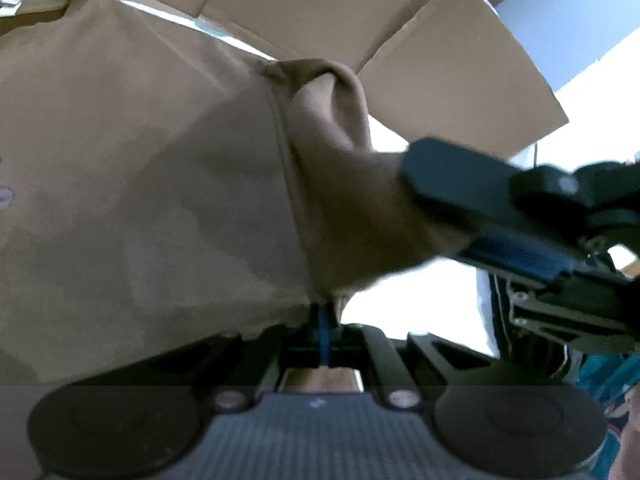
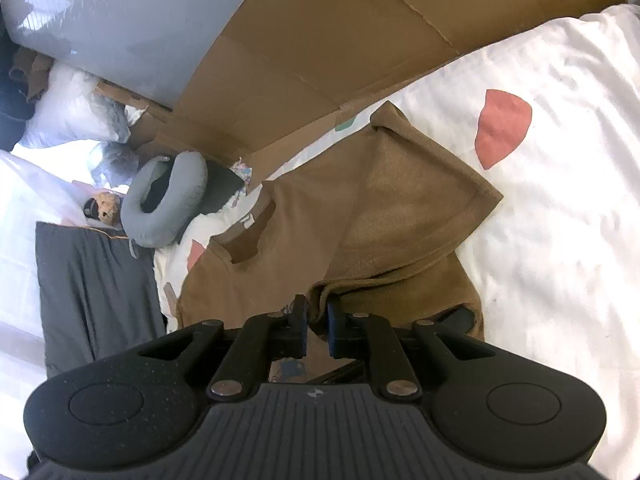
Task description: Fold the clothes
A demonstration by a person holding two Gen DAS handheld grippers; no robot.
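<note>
Left wrist view: the brown cotton shirt (image 1: pixel 140 184) fills the left, cardboard flaps (image 1: pixel 440 64) above. The left gripper (image 1: pixel 325 320) is pressed together, pinching its hem.

Right wrist view: the shirt lies centre on a white bedsheet (image 2: pixel 560 240), open at right. The right gripper (image 2: pixel 316 320) stands slightly spread around a fold.

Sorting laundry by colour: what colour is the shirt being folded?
Plain brown; the shirt shows best in the right wrist view.
</note>
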